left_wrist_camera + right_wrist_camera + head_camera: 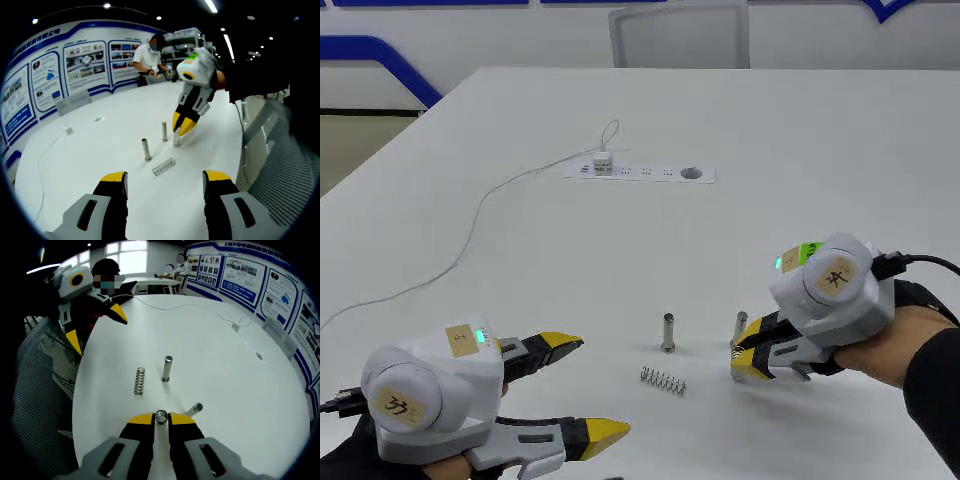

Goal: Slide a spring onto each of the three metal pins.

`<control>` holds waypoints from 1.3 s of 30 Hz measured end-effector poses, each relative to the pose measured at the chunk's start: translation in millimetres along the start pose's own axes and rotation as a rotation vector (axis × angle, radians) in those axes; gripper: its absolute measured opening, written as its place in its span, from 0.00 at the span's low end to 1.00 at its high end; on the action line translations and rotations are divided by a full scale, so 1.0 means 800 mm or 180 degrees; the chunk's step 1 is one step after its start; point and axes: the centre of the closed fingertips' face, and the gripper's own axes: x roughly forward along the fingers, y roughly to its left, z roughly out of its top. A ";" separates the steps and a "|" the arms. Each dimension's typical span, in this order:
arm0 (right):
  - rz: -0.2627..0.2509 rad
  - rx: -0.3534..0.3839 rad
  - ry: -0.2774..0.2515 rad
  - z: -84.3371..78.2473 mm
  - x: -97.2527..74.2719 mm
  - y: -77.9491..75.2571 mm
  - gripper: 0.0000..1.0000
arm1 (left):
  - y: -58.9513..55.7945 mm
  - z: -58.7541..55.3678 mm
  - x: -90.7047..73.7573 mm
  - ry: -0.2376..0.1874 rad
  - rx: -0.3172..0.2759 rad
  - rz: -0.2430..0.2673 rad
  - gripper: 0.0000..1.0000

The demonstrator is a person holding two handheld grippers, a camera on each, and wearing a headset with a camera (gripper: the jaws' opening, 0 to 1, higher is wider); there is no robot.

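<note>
Right gripper (161, 420) pinches upright spring (176, 138); left gripper (165, 176) gapes wide

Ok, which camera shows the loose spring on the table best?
The right gripper view: the loose spring lies lengthwise, unobstructed, coils distinct. The head view and left gripper view also show it whole, but slanted, coils less distinct.

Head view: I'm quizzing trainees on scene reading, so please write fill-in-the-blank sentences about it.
On the left claw, the jaws stand ___. The right claw is ___ on one spring beside a pin. The loose spring lies on its ___. The bare pin behind it stands ___.
Missing words: open, shut, side, upright.
</note>
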 end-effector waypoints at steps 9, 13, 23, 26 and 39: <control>-0.0086 0.0182 -0.0122 0.000 -0.014 -0.003 0.12 | 0.000 -0.001 0.000 0.0007 -0.0001 0.0000 0.62; -0.0122 0.0204 -0.0168 0.009 -0.025 -0.005 0.12 | 0.001 -0.001 0.000 0.0005 -0.0006 0.0003 0.62; -0.0210 0.0188 -0.0253 0.035 -0.055 -0.017 0.12 | 0.001 -0.001 0.001 0.0006 -0.0003 0.0004 0.62; -0.0248 0.0156 -0.0269 0.043 -0.061 -0.022 0.12 | 0.000 0.000 0.000 0.0003 0.0000 0.0005 0.62; -0.0331 0.0104 -0.0242 0.053 -0.062 -0.039 0.12 | 0.000 0.001 0.000 -0.0008 -0.0002 0.0022 0.62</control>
